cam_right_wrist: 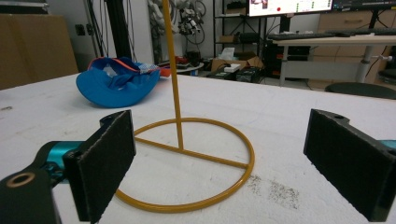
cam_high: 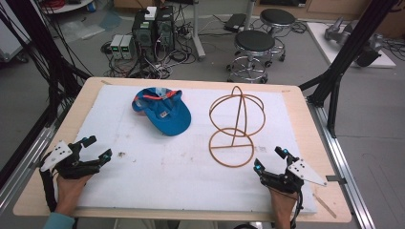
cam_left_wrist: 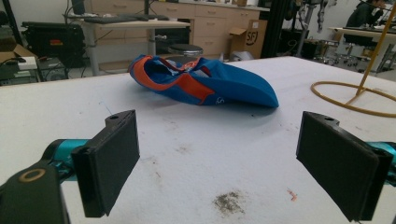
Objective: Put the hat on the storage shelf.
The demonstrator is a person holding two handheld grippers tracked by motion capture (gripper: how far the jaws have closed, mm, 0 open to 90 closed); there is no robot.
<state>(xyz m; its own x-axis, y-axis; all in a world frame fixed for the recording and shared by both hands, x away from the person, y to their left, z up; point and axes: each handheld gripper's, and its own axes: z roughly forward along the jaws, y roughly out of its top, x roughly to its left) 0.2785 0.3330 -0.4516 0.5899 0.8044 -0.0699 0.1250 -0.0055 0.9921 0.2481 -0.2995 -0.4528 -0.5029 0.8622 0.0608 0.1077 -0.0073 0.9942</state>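
With both grippers (cam_high: 97,148) (cam_high: 271,159) wide and empty, risk of snagging the cap (cam_high: 162,110) on the light stand (cam_high: 236,125), toppling it.

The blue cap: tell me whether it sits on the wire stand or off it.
Off it. The blue cap lies upside down on the white mat, orange lining showing, beside the bare yellow wire stand, which stands upright with nothing on it.

Grey floor (cam_high: 377,124), black stools (cam_high: 254,42)
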